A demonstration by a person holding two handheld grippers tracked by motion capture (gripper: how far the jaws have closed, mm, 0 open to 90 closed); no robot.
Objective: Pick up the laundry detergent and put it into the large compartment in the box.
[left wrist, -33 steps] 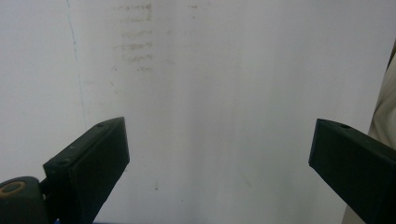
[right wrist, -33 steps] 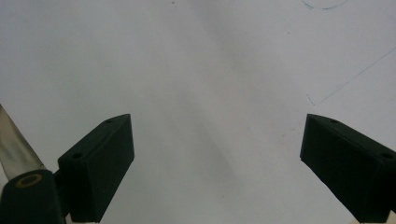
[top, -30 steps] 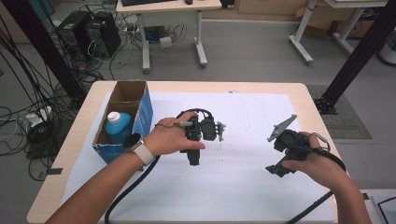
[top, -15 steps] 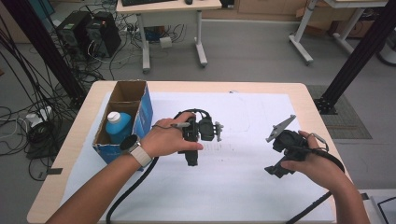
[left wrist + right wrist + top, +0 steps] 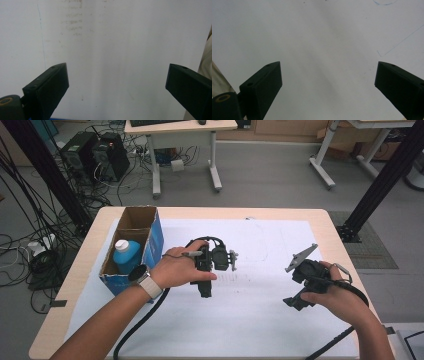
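White paper sheet (image 5: 250, 315) covered most of the tabletop (image 5: 335, 227) in the high view, and both tools were held above it. The left tool (image 5: 206, 292) sat under the person's left hand (image 5: 177, 269) near the middle of the sheet, its black body pointing down toward the paper. A watch (image 5: 145, 279) showed on that wrist. The right tool (image 5: 295, 302) was well apart from it, toward the sheet's right side, gripped by the right hand (image 5: 332, 297), with a grey three-cornered plate (image 5: 301, 256) on top. A blue cardboard box (image 5: 134, 245) stood at the sheet's left edge, just beside the left hand, with a blue bottle (image 5: 126, 255) with a white cap upright inside it.

In the left gripper view, the left tool (image 5: 117, 92) was released, its two black jaws spread wide with bare paper between them. Faint smudges and a thin blue pen line (image 5: 41, 37) marked the sheet farther off.

In the right gripper view, the right tool (image 5: 328, 91) was likewise released, jaws wide apart over plain paper, holding nothing. Thin blue pen lines (image 5: 398, 43) crossed the upper right of the sheet.
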